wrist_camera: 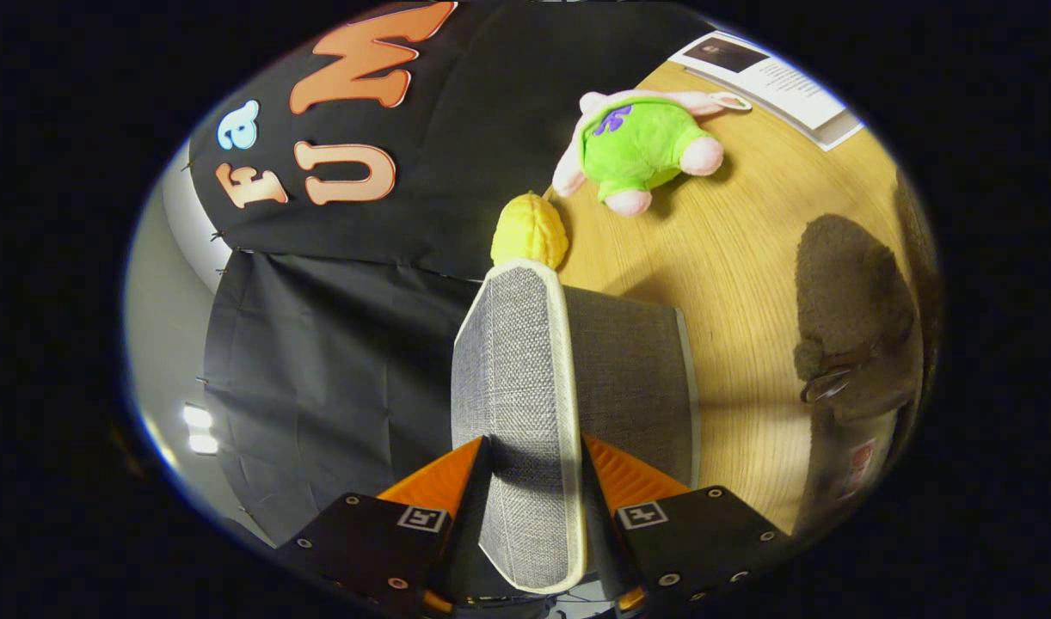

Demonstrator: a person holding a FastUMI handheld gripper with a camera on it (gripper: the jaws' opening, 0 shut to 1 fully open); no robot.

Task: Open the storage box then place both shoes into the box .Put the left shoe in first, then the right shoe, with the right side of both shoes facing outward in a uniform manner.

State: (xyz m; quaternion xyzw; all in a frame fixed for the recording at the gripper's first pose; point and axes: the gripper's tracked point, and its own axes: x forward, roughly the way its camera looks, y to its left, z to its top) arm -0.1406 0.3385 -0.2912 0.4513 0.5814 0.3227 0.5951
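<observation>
Storage-box lid (521, 404): grey woven fabric panel with a cream piped edge, seen edge-on between the gripper (534, 468) fingers. Its long axis runs straight ahead along the fingers, the rounded far end pointing toward the booth wall. Both fingers press on its two faces; jaws pinched on the lid.

Storage box (633, 378): grey fabric body, directly beside and behind the lid on one side, resting on the wooden table (749, 284).

Yellow ridged object (531, 230): just beyond the lid's far end, on the table edge; exact kind unclear.

Plush toy (637, 146): pink body, green shirt with a purple mark, lying on the table well beyond the box.

Printed sheet (771, 82): at the table's far corner, beyond the plush toy.

Brown fuzzy shoe (848, 318): on the table, off to the side of the box, apart from it; which way its toe points cannot be told.
</observation>
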